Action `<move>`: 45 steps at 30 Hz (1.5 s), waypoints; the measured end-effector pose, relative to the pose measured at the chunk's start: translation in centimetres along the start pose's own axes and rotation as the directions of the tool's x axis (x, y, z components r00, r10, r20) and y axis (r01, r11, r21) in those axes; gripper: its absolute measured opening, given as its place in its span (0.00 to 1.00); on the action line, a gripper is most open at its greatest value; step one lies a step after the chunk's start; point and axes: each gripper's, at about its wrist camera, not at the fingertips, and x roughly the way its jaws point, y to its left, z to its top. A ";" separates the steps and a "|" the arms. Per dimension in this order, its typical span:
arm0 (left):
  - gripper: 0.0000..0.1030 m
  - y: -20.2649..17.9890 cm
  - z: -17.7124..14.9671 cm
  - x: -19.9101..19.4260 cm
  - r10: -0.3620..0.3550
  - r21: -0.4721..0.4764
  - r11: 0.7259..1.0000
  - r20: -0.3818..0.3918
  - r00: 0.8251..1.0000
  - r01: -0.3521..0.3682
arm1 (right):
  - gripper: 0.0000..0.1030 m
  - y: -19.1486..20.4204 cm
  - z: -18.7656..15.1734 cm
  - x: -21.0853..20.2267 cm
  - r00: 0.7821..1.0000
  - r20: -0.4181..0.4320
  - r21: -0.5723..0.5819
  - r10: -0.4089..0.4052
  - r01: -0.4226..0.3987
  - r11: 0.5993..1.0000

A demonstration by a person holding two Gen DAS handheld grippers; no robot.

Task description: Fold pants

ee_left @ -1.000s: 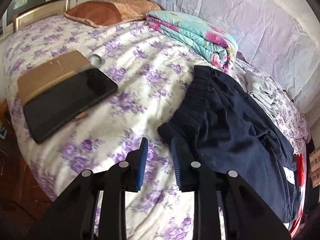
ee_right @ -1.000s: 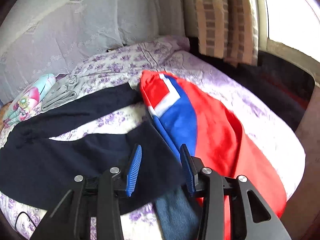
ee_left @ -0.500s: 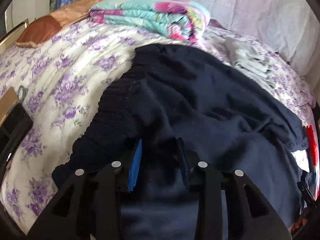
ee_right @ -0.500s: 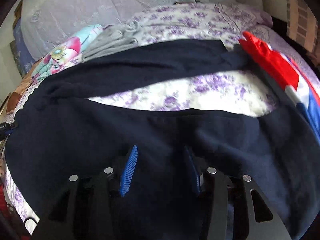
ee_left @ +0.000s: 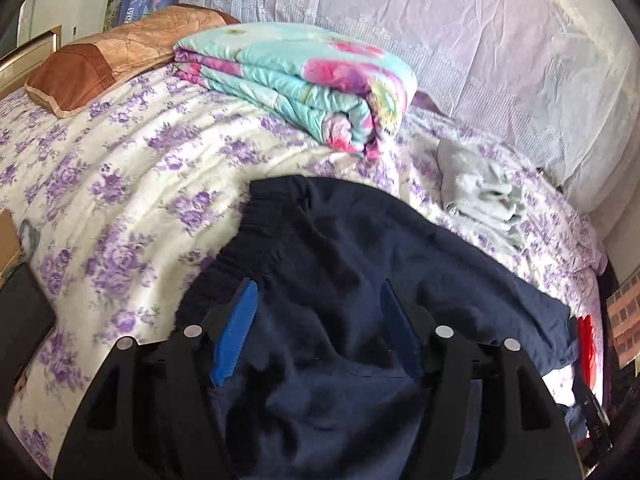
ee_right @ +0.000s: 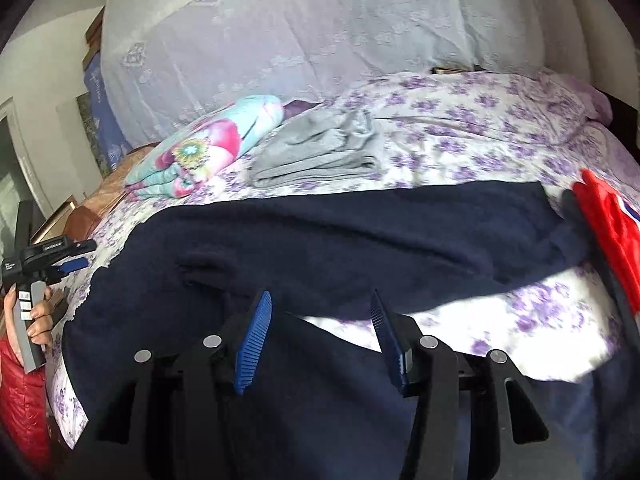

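Dark navy pants (ee_left: 360, 264) lie spread across the flowered bed sheet (ee_left: 120, 184), their elastic waistband (ee_left: 264, 220) towards the left. My left gripper (ee_left: 316, 320) hovers over the waist area with its jaws opening; fabric lies under and between the blue pads, which do not press on it. In the right wrist view the pants (ee_right: 340, 236) stretch across the bed, and a gap of sheet shows between the two legs. My right gripper (ee_right: 320, 336) sits over the near leg, jaws opening, gripping nothing. The left gripper (ee_right: 68, 266) shows at the far left, held by a hand.
A folded floral quilt (ee_left: 304, 80) and a brown pillow (ee_left: 120, 52) lie at the head of the bed. Folded grey clothes (ee_right: 320, 152) rest behind the pants. A red and blue garment (ee_right: 608, 232) lies at the right. A dark flat board (ee_left: 20, 312) sits at the left edge.
My left gripper moved from the bare sheet beside the waistband onto the pants and its jaws spread wide. My right gripper swung left from the red garment to the pants and opened a little more.
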 end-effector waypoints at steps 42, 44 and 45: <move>0.92 -0.4 -2.3 3.1 0.024 0.051 0.998 0.157 0.987 -0.032 | 0.78 1.4 -0.1 7.6 0.995 -0.098 0.000 -0.033 0.033 0.999; 0.92 -0.2 -2.2 3.1 0.011 0.042 0.999 0.153 0.988 -0.017 | 0.78 1.1 -0.2 5.9 1.000 -0.015 0.028 -0.015 0.015 1.000; 0.92 -0.1 -2.2 3.1 0.006 0.039 0.999 0.153 0.988 -0.012 | 0.78 0.9 -0.4 5.1 1.000 0.021 0.040 -0.009 0.008 0.999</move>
